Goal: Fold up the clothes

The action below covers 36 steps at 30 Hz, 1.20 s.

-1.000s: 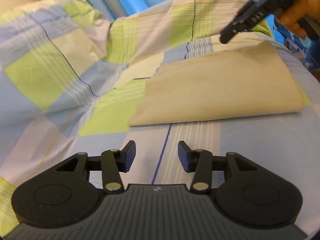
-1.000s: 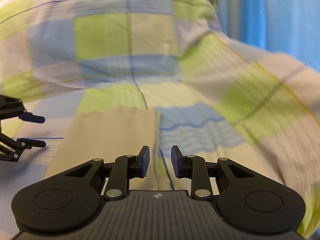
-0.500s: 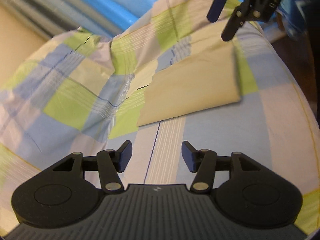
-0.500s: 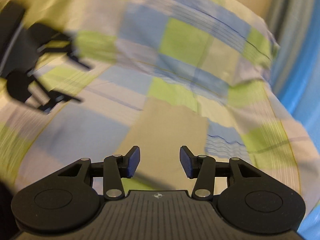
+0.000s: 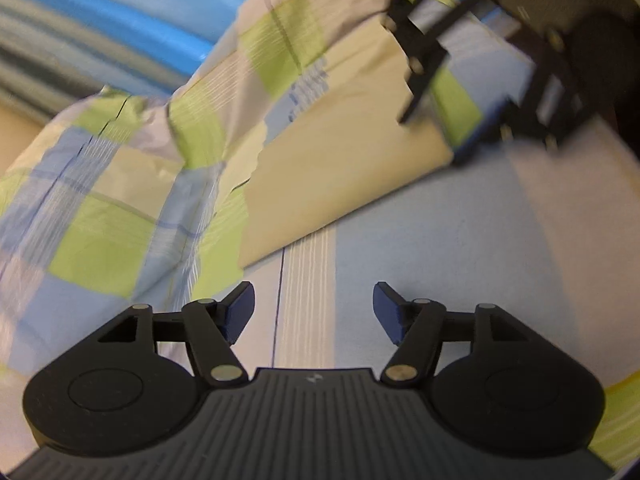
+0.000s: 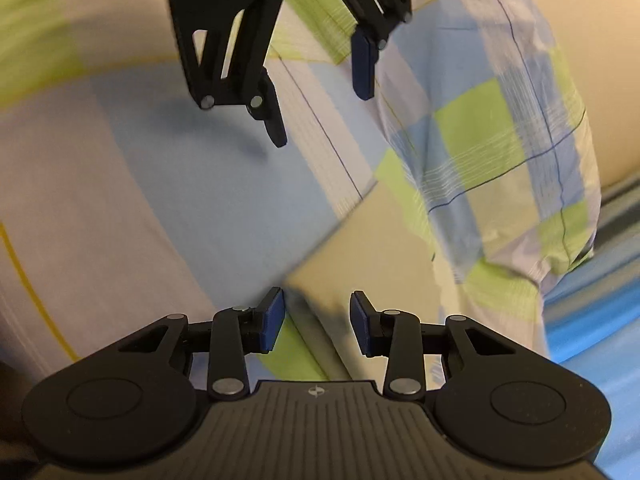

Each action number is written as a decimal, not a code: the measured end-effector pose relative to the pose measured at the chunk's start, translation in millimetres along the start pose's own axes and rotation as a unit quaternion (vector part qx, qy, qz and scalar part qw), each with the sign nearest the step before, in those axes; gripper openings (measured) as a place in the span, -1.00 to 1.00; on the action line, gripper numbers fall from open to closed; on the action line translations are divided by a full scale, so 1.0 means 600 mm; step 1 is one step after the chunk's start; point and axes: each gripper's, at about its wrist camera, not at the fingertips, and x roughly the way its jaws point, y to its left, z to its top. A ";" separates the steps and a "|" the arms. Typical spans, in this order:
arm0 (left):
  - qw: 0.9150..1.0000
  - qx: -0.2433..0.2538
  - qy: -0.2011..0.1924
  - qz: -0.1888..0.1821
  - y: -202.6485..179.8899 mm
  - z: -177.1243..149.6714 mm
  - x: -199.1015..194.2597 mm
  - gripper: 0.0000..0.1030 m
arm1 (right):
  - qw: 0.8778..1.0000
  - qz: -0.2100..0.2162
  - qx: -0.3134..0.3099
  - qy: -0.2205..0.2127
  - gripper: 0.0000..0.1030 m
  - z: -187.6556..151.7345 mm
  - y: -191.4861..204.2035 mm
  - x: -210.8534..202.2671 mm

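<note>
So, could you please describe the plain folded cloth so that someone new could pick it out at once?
Start from the big checked bedsheet in green, blue and cream squares that covers the whole surface. On it, ahead of the left gripper, lies a flat folded cloth. It is the only plain piece, pale beige with no pattern.

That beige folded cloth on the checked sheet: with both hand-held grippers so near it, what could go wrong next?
The right hand-held gripper is open at the corner of the beige folded cloth; closing there might also pinch the checked sheet underneath. The left hand-held gripper, also open, points toward it, so the two could collide. Both views are blurred, hinting at fast motion.
</note>
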 end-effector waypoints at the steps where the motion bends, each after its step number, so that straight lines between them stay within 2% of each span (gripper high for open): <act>1: 1.000 0.015 -0.002 0.001 -0.004 0.001 0.012 0.26 | 1.000 -0.003 -0.008 -0.007 -0.33 -0.006 0.002 0.003; 4: 0.998 0.061 -0.022 0.013 -0.009 0.007 0.044 0.27 | 1.000 -0.003 -0.009 -0.025 -0.67 -0.019 0.001 0.010; 6: 0.995 0.091 -0.034 0.018 -0.007 0.016 0.062 0.28 | 0.999 0.006 0.020 -0.037 -0.84 -0.026 -0.012 0.006; 9: 0.988 0.141 -0.053 0.017 -0.003 0.028 0.087 0.28 | 0.996 0.004 0.058 -0.062 -0.88 -0.038 -0.035 -0.023; 14: 0.972 0.221 -0.076 0.017 0.005 0.049 0.129 0.34 | 0.990 0.001 0.101 -0.098 -0.90 -0.062 -0.076 -0.057; 16: 0.967 0.243 -0.075 0.023 0.011 0.059 0.149 0.33 | 0.990 0.004 0.093 -0.105 -0.89 -0.071 -0.076 -0.065; 18: 0.965 0.250 -0.072 0.019 0.016 0.069 0.169 0.27 | 0.991 0.010 0.085 -0.107 -0.89 -0.078 -0.073 -0.069; 20: 0.966 0.252 -0.056 0.007 0.020 0.079 0.186 -0.07 | 0.991 0.015 0.080 -0.106 -0.89 -0.084 -0.070 -0.070; 21: 0.967 0.250 -0.042 -0.001 0.021 0.081 0.194 -0.54 | 0.991 0.017 0.078 -0.105 -0.90 -0.087 -0.069 -0.071; 22: 0.969 0.245 -0.031 -0.002 0.021 0.081 0.195 -0.84 | 0.991 0.019 0.075 -0.105 -0.90 -0.090 -0.068 -0.072; 24: 0.973 0.232 -0.012 0.001 0.021 0.077 0.190 -0.88 | 0.991 0.026 0.069 -0.109 -0.90 -0.095 -0.070 -0.075; 27: 0.982 0.185 0.029 0.020 0.017 0.072 0.148 -0.90 | 0.989 0.049 0.045 -0.129 -0.90 -0.100 -0.074 -0.080; 30: 0.983 0.146 0.104 0.036 -0.003 0.064 0.079 -0.94 | 0.985 0.074 0.012 -0.153 -0.90 -0.104 -0.070 -0.091; 31: 0.983 0.135 0.116 0.036 -0.013 0.063 0.060 -1.00 | 0.984 0.081 0.000 -0.158 -0.90 -0.105 -0.067 -0.094; 35: 0.984 0.100 0.143 0.034 -0.054 0.064 -0.006 -1.00 | 0.982 0.101 -0.032 -0.158 -0.90 -0.119 -0.058 -0.105; 36: 0.984 0.091 0.150 0.033 -0.065 0.064 -0.023 -1.00 | 0.981 0.105 -0.038 -0.158 -0.96 -0.123 -0.057 -0.108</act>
